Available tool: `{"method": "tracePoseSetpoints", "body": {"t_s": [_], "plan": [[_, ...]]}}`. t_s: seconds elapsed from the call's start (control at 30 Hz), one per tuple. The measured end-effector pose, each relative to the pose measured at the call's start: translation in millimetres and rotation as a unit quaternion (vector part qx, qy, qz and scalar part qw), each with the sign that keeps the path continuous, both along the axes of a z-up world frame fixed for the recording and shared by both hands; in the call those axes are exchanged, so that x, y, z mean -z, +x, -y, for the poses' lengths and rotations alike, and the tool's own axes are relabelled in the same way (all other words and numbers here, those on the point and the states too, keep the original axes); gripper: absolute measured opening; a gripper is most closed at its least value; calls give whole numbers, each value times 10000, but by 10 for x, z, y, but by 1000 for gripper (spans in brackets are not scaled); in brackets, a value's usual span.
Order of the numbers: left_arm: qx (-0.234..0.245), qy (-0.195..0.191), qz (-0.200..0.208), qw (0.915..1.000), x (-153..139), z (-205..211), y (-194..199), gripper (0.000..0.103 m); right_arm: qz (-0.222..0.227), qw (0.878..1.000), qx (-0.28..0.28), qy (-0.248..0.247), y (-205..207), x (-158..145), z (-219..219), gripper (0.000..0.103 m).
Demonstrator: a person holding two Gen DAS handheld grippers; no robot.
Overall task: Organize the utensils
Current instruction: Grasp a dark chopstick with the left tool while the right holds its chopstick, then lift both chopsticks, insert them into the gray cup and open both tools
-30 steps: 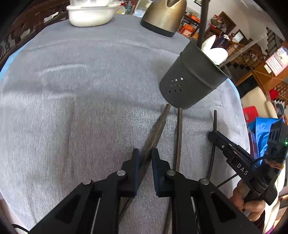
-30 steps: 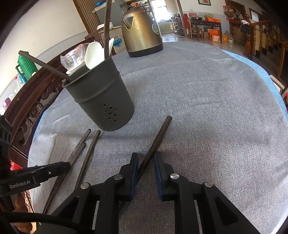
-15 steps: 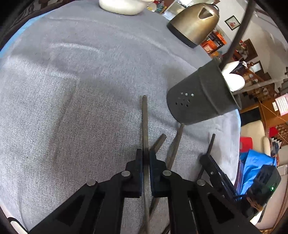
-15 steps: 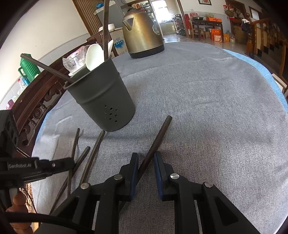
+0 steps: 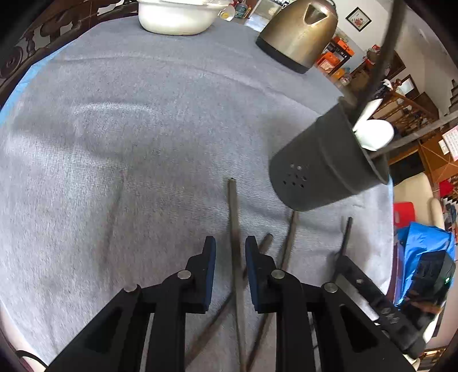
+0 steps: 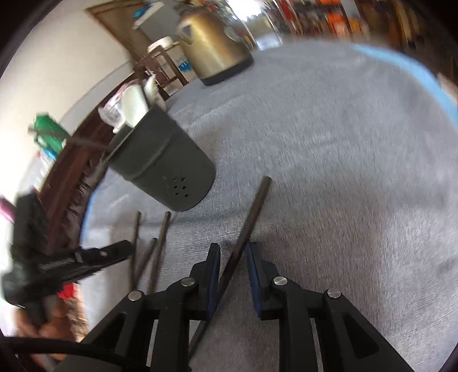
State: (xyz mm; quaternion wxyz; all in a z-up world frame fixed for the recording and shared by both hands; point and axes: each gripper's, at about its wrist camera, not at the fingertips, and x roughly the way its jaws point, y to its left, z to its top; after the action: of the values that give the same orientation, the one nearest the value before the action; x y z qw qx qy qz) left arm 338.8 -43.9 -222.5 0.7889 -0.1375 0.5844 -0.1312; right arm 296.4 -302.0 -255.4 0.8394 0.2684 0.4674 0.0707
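Observation:
A dark grey utensil holder (image 5: pixel 323 168) stands on the grey cloth with a white spoon (image 5: pixel 372 134) and dark sticks in it; it also shows in the right wrist view (image 6: pixel 166 171). My left gripper (image 5: pixel 230 243) is open, its jaws either side of a dark chopstick (image 5: pixel 233 217) that lies loose between them. Other chopsticks (image 5: pixel 287 237) lie to its right. My right gripper (image 6: pixel 233 250) is open around another dark chopstick (image 6: pixel 253 209), which leans toward the left jaw. The left gripper (image 6: pixel 86 259) shows at the left of the right wrist view.
A brass-coloured kettle (image 5: pixel 297 31) stands at the back of the round table, also in the right wrist view (image 6: pixel 214 48). A white bowl (image 5: pixel 174 17) sits at the far edge. The table edge (image 6: pixel 415 71) curves round at the right.
My left gripper has opened and let go of its chopstick. My right gripper has opened wider and its view has swung, now blurred and tilted.

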Motion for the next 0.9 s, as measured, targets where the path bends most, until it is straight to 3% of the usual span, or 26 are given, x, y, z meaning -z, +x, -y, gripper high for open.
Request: {"method": "tracePoseSetpoints", "body": {"t_s": [0.1,0.23,0.37,0.5,0.57,0.67,0.8,0.9], "plan": [[46,4,-29,10000,61,34,90,22,-284,9991,37,327,50,13,91,23],[145,49,-56,9999,66,60,189,21,-715,9965,281,316,178,-15,114,23],[273,159,-28,9995,65,212,262,20,-1203,9919,386,-111,356,-85,8,23],[325,130,-31,9994,98,242,377,8,-1485,9863,402,-600,481,-129,-139,22],[351,24,-23,9994,123,230,421,8,-1491,9829,332,-1031,529,-149,-247,13],[334,-138,-40,9993,137,142,436,7,-1293,9799,183,-1508,515,-173,-395,11],[300,-256,83,9992,84,43,381,7,-1057,9863,120,-1262,393,-202,-393,7],[264,-322,321,9986,-96,-71,222,7,-552,9913,61,-1189,277,-369,-416,7]]}}
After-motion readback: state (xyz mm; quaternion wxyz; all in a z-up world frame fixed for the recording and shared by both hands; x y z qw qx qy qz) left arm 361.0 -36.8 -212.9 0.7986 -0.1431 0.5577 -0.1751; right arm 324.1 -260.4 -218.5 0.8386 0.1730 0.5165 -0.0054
